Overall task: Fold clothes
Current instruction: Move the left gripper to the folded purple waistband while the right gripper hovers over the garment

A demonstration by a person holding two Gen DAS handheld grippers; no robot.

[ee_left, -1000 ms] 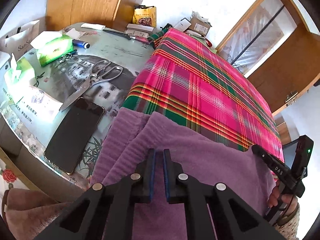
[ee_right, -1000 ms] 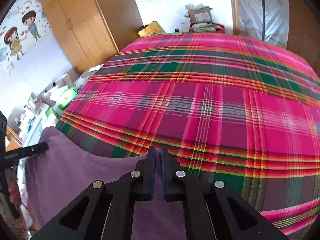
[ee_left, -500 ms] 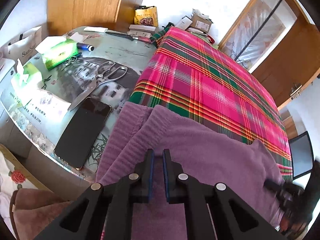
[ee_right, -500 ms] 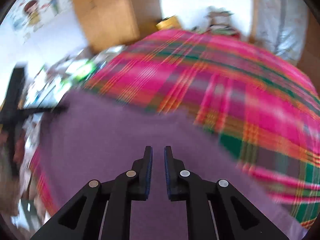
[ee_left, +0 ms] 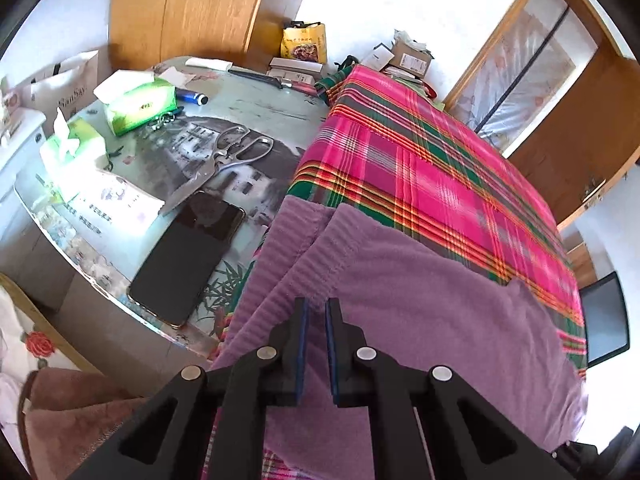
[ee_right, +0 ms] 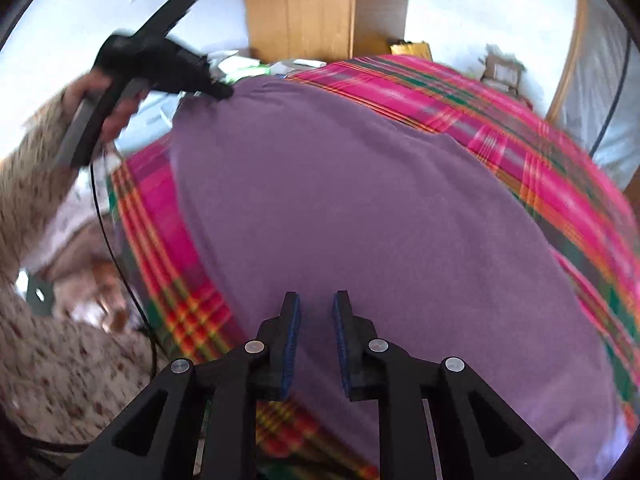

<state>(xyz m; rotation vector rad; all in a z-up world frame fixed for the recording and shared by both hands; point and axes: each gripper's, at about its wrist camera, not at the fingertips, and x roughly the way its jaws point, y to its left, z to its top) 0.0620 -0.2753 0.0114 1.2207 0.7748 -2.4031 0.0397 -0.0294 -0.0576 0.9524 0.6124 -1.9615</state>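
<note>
Purple garment (ee_left: 420, 300) lies spread over the pink-and-green plaid cloth (ee_left: 420, 168), filling the lower centre of both views. Ribbed hem edges show left of centre in the left wrist view, two layers overlapping.

Left gripper (ee_left: 315, 312): fingers close together, a narrow slit between the blue pads, purple fabric showing in it. In the right wrist view the same tool sits upper left, its tip (ee_right: 218, 90) at the garment's far corner, the fabric puckered there; it seems pinched, though blur makes contact hard to confirm. A hand (ee_right: 104, 100) in a speckled sleeve (ee_right: 28, 184) grips its handle.

Right gripper (ee_right: 316, 312): jaws opening, a plain gap between the pads, nothing clamped. It hovers above the garment's near edge, lower centre of frame; heavy motion blur across this view.

Left third of the left wrist view: glass-topped table (ee_left: 256, 108) beside the cloth, carrying a dark phone (ee_left: 188, 256), metal scissors (ee_left: 224, 164) and two green tissue packs (ee_left: 138, 106).
</note>
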